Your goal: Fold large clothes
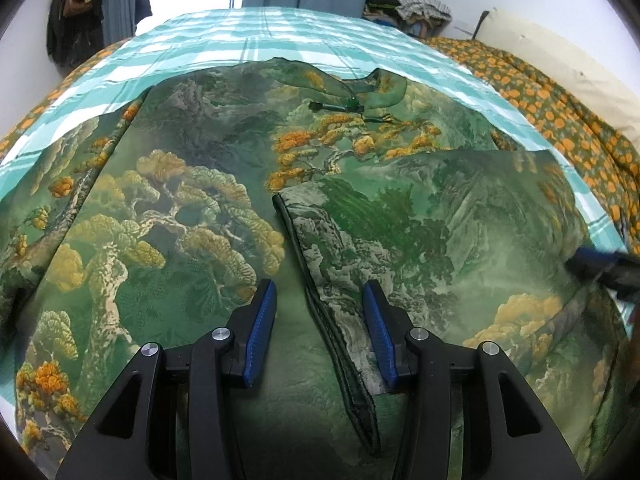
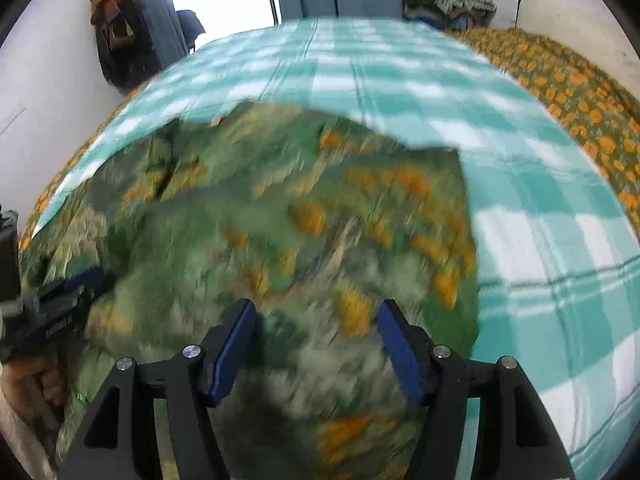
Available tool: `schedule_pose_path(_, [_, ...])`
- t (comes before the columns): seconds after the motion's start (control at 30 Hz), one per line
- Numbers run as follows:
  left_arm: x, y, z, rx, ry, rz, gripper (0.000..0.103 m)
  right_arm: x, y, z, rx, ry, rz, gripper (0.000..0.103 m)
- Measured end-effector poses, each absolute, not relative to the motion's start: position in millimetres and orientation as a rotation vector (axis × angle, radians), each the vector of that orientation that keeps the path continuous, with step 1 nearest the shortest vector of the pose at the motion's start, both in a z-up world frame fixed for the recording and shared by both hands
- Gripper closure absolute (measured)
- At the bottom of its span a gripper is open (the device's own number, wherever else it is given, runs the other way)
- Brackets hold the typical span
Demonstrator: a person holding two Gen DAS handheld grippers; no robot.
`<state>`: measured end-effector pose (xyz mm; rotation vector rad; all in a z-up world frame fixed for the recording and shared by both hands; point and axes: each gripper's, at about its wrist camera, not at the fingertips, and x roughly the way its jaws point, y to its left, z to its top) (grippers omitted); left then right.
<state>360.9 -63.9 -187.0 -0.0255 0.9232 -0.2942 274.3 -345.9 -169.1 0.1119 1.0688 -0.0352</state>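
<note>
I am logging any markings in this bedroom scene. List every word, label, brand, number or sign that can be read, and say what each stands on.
No text can be read in either view.
Black body of the left gripper, seen at the left edge of the right wrist view: a short pale marking, too small and blurred to read.
Green landscape-print fabric garment: only printed trees and mountains, no lettering.
Teal and white checked bed sheet: no lettering.

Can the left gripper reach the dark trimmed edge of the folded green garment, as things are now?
Probably yes. The left gripper stands open just above the garment, and the dark trimmed edge runs between its fingers. Nothing lies over that edge; the right gripper is far off to the side.
</note>
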Motion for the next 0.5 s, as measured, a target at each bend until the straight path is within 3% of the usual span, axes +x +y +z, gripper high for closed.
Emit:
schedule_pose_path(0.13, [360,-62,-177,-0.014,0.94,-0.289,0.055,283,-348,-185,0.14,1.086,-0.047,0.037])
schedule_pose_path(0.3, [326,-38,-149,-0.039,0.923,-0.273,0.023,245,-341,-143,0.128,0.986,-0.061,0.037])
schedule_pose_path(0.4, [289,-15,-134,-0.008,0.904,-0.285,0.017,201,-328,-130,0.1,0.95,-0.072,0.036])
schedule_pose_path(0.5, [249,13,-124,0.076,0.874,-0.241,0.013,156,-318,-132,0.115,0.933,-0.125,0.023])
